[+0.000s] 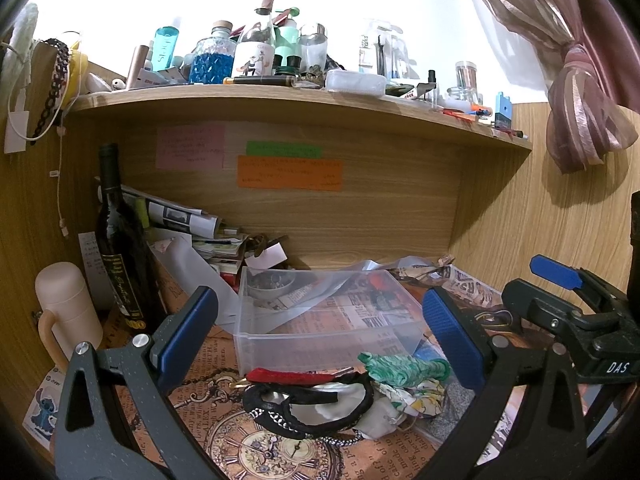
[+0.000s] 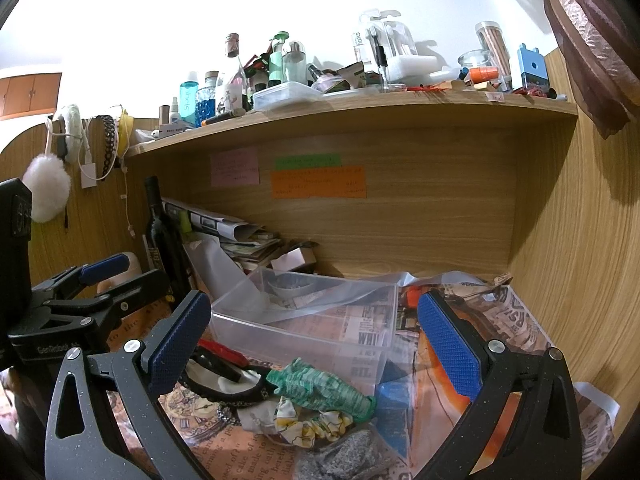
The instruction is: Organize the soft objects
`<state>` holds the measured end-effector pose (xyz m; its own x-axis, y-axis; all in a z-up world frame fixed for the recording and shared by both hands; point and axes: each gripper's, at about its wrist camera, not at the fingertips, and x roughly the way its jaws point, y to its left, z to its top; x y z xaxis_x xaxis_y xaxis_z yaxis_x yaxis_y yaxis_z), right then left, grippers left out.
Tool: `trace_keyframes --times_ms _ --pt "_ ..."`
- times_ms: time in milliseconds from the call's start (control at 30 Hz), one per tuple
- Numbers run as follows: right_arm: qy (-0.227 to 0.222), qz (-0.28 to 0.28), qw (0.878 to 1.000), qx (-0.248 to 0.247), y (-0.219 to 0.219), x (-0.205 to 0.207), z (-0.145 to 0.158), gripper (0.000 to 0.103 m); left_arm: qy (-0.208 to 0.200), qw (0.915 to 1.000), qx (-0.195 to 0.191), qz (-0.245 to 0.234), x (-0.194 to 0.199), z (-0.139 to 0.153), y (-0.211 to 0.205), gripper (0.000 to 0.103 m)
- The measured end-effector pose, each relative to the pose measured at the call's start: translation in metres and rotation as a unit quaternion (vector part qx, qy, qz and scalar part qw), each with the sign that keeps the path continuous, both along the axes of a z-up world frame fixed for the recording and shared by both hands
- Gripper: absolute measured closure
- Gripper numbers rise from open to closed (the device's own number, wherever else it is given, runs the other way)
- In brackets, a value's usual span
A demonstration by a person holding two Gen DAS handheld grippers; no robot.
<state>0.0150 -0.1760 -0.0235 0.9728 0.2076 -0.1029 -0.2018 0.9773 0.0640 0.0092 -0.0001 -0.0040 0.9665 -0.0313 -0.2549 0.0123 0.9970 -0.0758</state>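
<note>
Green-and-white striped scrunchie, yellow-flowered white scrunchie, red headband, black headband, speckled grey cloth, clear box, sepia clock-print paper

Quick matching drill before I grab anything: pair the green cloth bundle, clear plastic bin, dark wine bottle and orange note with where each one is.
Things:
1. green cloth bundle
2. clear plastic bin
3. dark wine bottle
4. orange note

Places:
A. stuck on the wooden back panel
B. standing at the left, beside the cream mug
C. in the soft pile just in front of the bin
D. mid-desk, behind the pile

Pairs: 1-C, 2-D, 3-B, 4-A
</note>
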Motion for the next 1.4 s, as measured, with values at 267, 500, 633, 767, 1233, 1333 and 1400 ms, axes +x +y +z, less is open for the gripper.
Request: trace_keyframes --times_ms 267,500,633,767,1233,1333,1400 --pt "0.004 0.0 1.0 0.002 0.002 0.001 -0.003 0.0 0.001 1.0 0.001 -0.001 0.003 -0.002 -0.003 0.0" --pt "0.012 -0.001 1.0 0.003 0.001 0.004 -0.006 0.0 0.009 1.0 -0.002 -0.002 0.006 -0.006 -0.002 0.0" --pt "0.02 -0.002 1.0 0.006 -0.003 0.008 -0.01 0.0 0.018 0.9998 0.0 0.002 0.009 -0.012 0.002 0.0" --pt "0.04 -0.007 0.999 0.006 -0.008 0.016 -0.018 0.0 0.044 0.999 0.002 0.008 0.017 -0.022 0.011 0.013" --pt "0.139 0.013 0.99 -0.004 -0.021 0.049 -0.06 0.015 0.155 0.9878 0.006 0.002 0.055 -0.076 0.021 0.02" --pt "0.156 0.027 0.987 -0.007 -0.019 0.056 -0.068 0.015 0.171 0.9853 -0.004 0.001 0.064 -0.084 0.024 0.02" --pt "0.168 0.037 0.985 -0.01 -0.016 0.062 -0.073 0.015 0.177 0.9841 -0.007 -0.002 0.07 -0.089 0.023 0.02"
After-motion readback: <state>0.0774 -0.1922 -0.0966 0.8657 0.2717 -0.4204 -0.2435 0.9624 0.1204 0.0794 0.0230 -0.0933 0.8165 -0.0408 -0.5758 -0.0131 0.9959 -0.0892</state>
